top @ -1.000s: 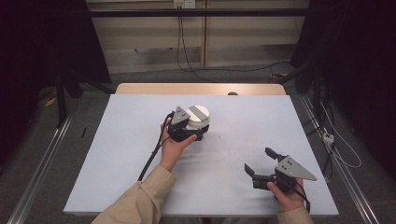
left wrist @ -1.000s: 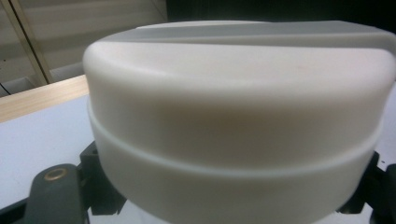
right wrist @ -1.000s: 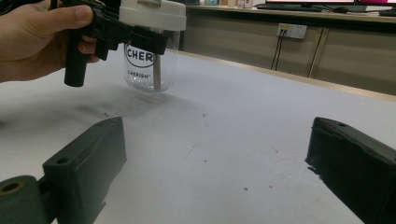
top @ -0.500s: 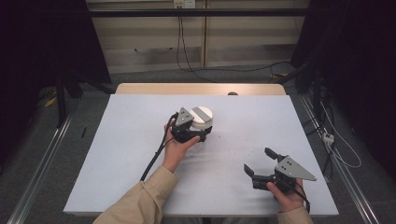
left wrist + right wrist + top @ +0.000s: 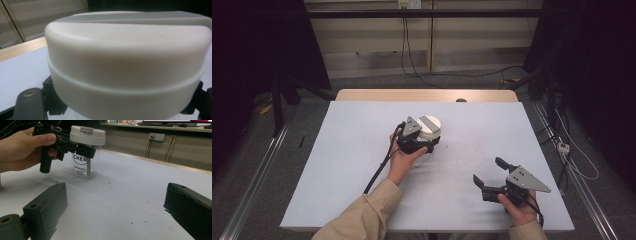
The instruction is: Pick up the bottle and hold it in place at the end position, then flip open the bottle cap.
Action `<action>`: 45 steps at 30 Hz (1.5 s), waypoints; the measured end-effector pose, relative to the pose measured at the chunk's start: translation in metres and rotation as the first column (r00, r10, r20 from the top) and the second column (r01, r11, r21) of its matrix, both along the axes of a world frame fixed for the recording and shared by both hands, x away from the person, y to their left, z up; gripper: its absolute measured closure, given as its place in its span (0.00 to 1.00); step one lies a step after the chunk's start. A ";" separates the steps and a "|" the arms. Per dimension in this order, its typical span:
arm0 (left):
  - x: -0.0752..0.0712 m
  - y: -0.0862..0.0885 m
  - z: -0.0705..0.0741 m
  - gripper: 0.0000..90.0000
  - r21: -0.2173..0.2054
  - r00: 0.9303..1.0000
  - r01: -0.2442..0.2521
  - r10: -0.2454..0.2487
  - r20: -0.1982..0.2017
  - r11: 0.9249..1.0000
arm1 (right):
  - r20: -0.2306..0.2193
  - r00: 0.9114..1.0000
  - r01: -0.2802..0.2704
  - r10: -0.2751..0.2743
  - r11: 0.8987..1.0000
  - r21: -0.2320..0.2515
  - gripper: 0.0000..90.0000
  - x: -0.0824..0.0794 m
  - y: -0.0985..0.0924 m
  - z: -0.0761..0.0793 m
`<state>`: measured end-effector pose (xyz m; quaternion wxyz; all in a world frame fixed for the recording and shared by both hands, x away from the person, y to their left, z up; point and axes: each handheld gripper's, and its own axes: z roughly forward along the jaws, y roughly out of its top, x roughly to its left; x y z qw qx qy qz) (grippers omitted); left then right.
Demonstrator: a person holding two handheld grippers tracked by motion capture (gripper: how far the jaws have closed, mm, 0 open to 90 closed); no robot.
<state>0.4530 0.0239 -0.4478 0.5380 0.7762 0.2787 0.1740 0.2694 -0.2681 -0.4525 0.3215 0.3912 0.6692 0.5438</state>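
Note:
A clear jar [image 5: 83, 163] with a white lid [image 5: 430, 124] stands near the middle of the pale table [image 5: 352, 165]; black lettering shows on its side. My left gripper [image 5: 428, 140] is shut on the jar's neck just under the lid, and in the right gripper view the left gripper [image 5: 86, 149] clamps it from the left. In the left gripper view the lid [image 5: 125, 57] looms close above one black finger [image 5: 28, 105]. My right gripper [image 5: 488, 170] rests near the table's front right, open, with bare table between its jaws [image 5: 117, 207].
A wooden strip [image 5: 427, 95] borders the table's far edge. The left gripper's black cable [image 5: 379, 170] trails toward the person along the sleeve. A metal rail [image 5: 257, 175] runs along the floor at the left, and cables with a power strip [image 5: 564, 147] lie at the right.
The left gripper and the jar in it have shifted slightly to the right. The right gripper has kept still.

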 end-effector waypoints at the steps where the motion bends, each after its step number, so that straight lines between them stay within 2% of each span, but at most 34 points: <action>1: 0.000 -0.001 -0.001 0.20 0.008 1.000 0.003 -0.003 0.006 1.000 | 0.000 1.000 0.000 0.000 1.000 0.001 0.05 0.000 0.000 0.000; 6: -0.001 -0.003 -0.003 0.20 -0.004 1.000 0.013 -0.013 0.015 1.000 | -0.001 1.000 -0.005 0.005 1.000 0.004 0.05 0.001 0.002 0.000; 9: -0.002 -0.003 -0.003 0.20 0.009 0.999 0.019 -0.019 0.031 1.000 | -0.003 1.000 -0.012 0.012 1.000 0.006 0.05 0.002 0.004 0.000; 14: -0.003 0.000 -0.004 0.20 -0.003 1.000 0.017 -0.017 0.020 1.000 | -0.012 1.000 -0.014 0.014 1.000 0.008 0.05 0.005 0.006 -0.001; 22: -0.007 0.001 -0.006 0.20 0.006 0.999 0.014 -0.014 0.041 1.000 | -0.029 1.000 -0.008 0.009 1.000 0.009 0.05 0.005 0.005 -0.002; 25: -0.007 0.002 -0.006 0.20 0.005 1.000 0.011 -0.011 0.027 1.000 | -0.034 0.999 -0.006 0.006 1.000 0.016 0.04 0.006 0.005 -0.002; 30: -0.008 0.004 -0.007 0.20 0.005 1.000 0.016 -0.016 0.025 1.000 | -0.052 0.999 -0.001 0.003 1.000 0.028 0.05 0.008 0.005 -0.001; 39: -0.010 0.006 -0.007 0.20 0.015 1.000 0.013 -0.014 0.023 1.000 | -0.076 0.997 -0.023 0.023 1.000 0.001 0.05 0.015 0.017 -0.001; 45: -0.011 0.006 -0.007 0.20 0.017 0.999 0.019 -0.019 0.028 1.000 | -0.098 0.995 -0.026 0.026 1.000 0.005 0.06 0.016 0.019 0.001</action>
